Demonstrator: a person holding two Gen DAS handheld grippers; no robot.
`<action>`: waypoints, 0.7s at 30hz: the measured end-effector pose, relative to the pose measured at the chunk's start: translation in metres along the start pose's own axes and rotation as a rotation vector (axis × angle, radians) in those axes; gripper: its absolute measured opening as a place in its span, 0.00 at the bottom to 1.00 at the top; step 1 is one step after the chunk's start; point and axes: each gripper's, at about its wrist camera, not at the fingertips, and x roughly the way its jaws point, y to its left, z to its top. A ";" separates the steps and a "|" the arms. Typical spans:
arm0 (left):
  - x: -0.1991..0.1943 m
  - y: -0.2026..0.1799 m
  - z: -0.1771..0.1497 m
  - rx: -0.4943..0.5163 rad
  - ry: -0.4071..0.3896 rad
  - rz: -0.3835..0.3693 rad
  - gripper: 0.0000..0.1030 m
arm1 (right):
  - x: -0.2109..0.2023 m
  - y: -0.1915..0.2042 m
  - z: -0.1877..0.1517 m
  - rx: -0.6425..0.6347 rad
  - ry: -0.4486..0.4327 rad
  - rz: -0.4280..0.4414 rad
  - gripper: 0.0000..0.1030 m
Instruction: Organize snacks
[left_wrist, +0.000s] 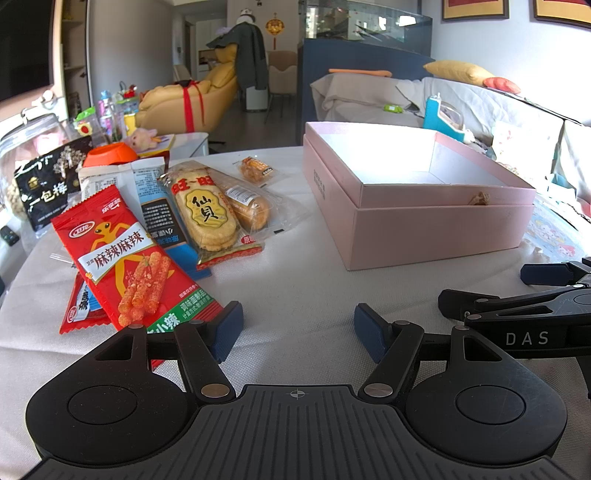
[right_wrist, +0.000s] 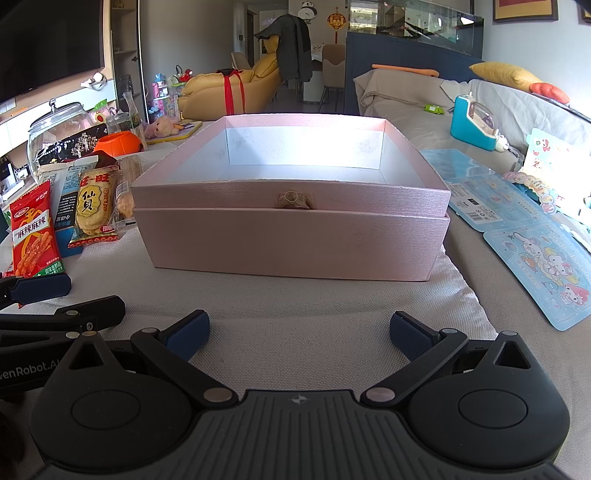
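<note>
snacks left of the box, cards right of it

the box (right_wrist: 291, 236) sits on the table (right_wrist: 295, 299). left of it the snack packets (left_wrist: 147, 229) lie overlapping, with a jar (right_wrist: 55, 129) behind them. right of it lie sticker cards (right_wrist: 517, 221). behind it stands a sofa (right_wrist: 424, 96).

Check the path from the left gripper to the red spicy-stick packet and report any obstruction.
Nothing visible blocks it. The left gripper is open, and the red spicy-stick packet lies just ahead-left on top of the snack pile.

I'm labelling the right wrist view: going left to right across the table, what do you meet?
Red spicy-stick packet → rice cracker pack → pink box → cartoon sticker sheets.
</note>
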 end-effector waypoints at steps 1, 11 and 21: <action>0.000 0.000 0.000 0.000 0.000 0.000 0.71 | 0.000 0.000 0.000 0.000 0.000 0.000 1.00; 0.000 0.000 0.000 0.001 0.000 0.001 0.71 | 0.000 0.000 0.000 0.000 0.000 0.000 1.00; 0.000 -0.001 0.000 0.005 0.000 0.004 0.71 | 0.000 -0.001 0.000 0.000 0.000 0.000 1.00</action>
